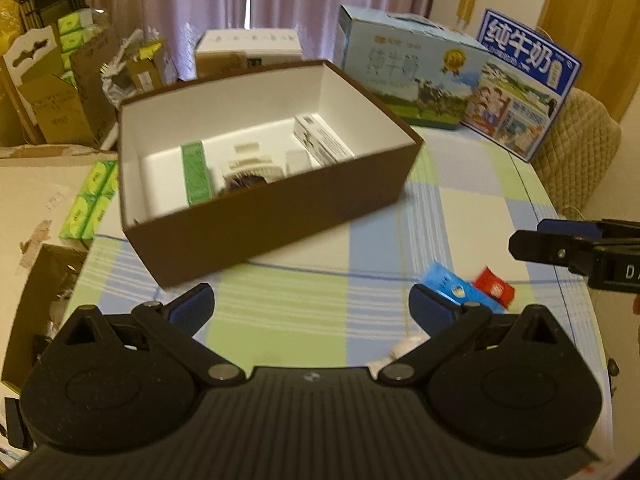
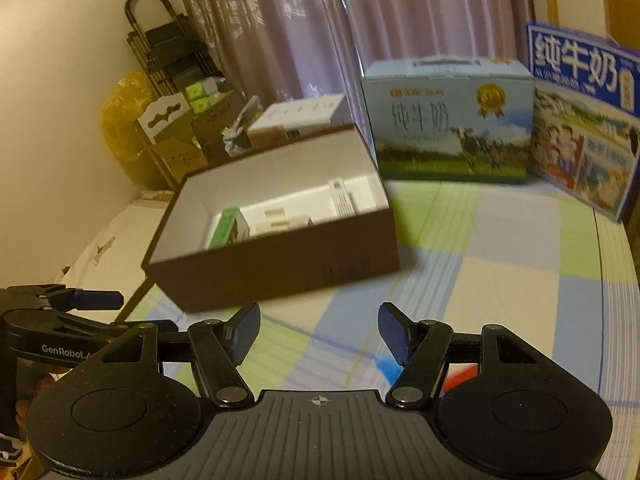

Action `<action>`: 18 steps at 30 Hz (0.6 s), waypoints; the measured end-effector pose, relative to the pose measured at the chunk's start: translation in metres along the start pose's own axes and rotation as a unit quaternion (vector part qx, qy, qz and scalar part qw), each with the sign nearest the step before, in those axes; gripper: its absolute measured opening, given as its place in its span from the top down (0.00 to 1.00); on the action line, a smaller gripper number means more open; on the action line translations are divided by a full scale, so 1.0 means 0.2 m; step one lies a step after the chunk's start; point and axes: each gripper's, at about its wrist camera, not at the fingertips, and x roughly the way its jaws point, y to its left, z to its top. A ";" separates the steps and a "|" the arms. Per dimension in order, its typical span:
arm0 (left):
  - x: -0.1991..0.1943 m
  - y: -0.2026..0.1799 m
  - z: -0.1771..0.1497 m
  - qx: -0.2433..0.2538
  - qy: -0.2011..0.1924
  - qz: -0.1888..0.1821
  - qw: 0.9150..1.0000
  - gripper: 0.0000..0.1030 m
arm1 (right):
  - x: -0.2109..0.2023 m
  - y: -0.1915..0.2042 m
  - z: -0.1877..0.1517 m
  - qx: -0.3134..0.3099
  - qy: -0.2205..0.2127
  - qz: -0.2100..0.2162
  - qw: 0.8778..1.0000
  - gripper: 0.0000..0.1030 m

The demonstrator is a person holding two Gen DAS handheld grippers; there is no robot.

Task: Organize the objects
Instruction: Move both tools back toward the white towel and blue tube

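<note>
Both the left gripper and right gripper hang over the bench, jaws released, grasping nothing. The right gripper's arm reads "GenRobot"; the milk carton reads "纯牛奶".

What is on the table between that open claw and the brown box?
Nothing: in the left wrist view, only bare checked tablecloth lies between the left gripper and the brown box.

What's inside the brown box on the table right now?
The brown box holds a green carton at its left, a white-and-green carton leaning at the right, and small white pieces between them. Its near wall hides the floor closest to the camera.
</note>
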 end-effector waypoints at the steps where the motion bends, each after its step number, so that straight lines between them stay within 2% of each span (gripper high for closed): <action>1: 0.01 -0.01 -0.02 0.002 0.004 -0.004 1.000 0.01 | -0.01 0.00 -0.02 0.002 0.003 -0.003 1.000 0.39; 18: 0.11 -0.17 -0.21 0.039 0.053 -0.046 0.997 0.04 | -0.09 -0.14 -0.33 0.047 0.061 -0.051 0.996 0.39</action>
